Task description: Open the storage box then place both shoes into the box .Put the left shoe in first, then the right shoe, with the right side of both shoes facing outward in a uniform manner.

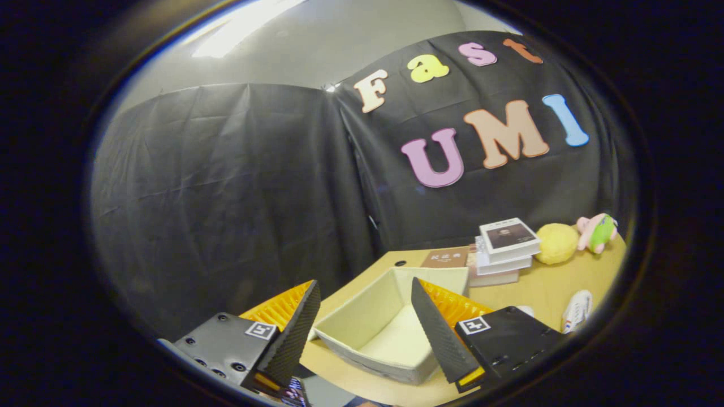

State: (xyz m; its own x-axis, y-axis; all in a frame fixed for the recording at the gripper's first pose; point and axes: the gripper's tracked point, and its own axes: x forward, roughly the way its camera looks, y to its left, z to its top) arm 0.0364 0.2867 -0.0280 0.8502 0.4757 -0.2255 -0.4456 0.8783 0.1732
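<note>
Your gripper [362,333] hangs with jaws spread, empty, above the open storage box [390,328]. The white shoe [577,311] near the table's [543,288] right edge looks light and probably soft-sided; pinch it at the heel collar.

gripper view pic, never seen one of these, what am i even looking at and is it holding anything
This picture comes from a fisheye camera riding on a hand-held gripper, a two-finger tool a person carries; there is no robot arm. The camera looks forward along the two fingers, the ridged wedges at the bottom. They stand apart with nothing between them, so the gripper is open and holds nothing.

Just ahead of the fingers, on a wooden table, sits an open, pale storage box; nothing shows in the part of its inside you can see. Beyond it is a stack of books, with another book lying flat beside it. Next to the stack are a yellow plush toy and a pink and green one. A white shoe lies on the table past the right finger. Black cloth walls the booth behind.
</note>
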